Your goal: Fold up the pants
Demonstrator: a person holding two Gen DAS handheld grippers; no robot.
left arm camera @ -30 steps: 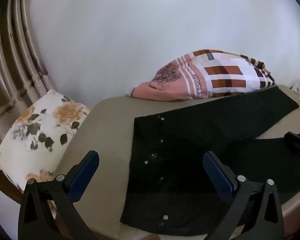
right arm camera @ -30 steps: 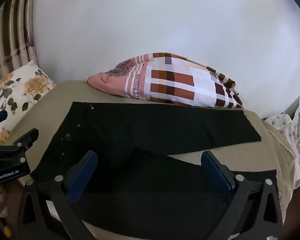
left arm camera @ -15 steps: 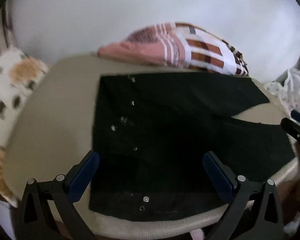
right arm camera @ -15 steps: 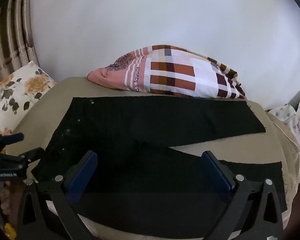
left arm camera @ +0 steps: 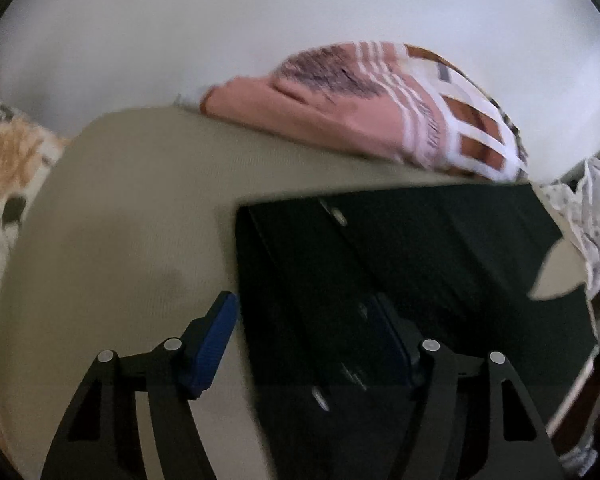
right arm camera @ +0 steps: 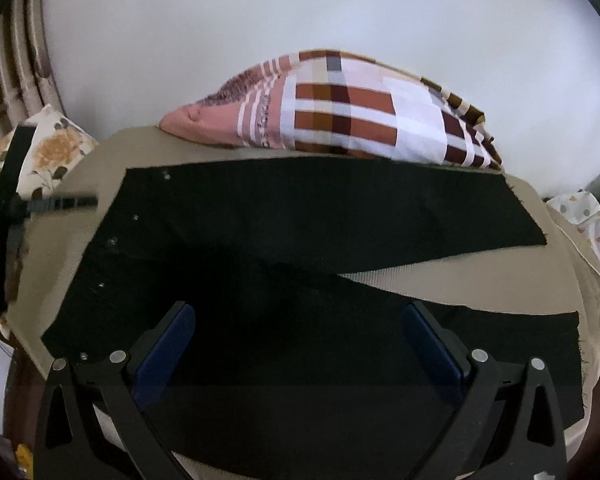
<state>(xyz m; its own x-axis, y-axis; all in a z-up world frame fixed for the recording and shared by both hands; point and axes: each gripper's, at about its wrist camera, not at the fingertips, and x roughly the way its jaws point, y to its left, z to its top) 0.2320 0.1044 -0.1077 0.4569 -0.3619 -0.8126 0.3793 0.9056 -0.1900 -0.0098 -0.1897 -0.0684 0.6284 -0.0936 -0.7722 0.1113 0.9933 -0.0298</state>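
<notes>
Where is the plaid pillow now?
In the right wrist view, the plaid pillow lies at the far edge of the bed, just behind the pants.

Beige bed surface (right arm camera: 460, 276) before a plain white wall (right arm camera: 300, 12); plaid pillow (right arm camera: 352, 112) at 12 o'clock, floral cushion (right arm camera: 56, 148) and striped curtain (right arm camera: 20, 60) at 10 o'clock.

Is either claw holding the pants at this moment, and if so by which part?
Nothing is held. The left claw and the right claw are both open above the black pants, which lie flat on the bed.
</notes>
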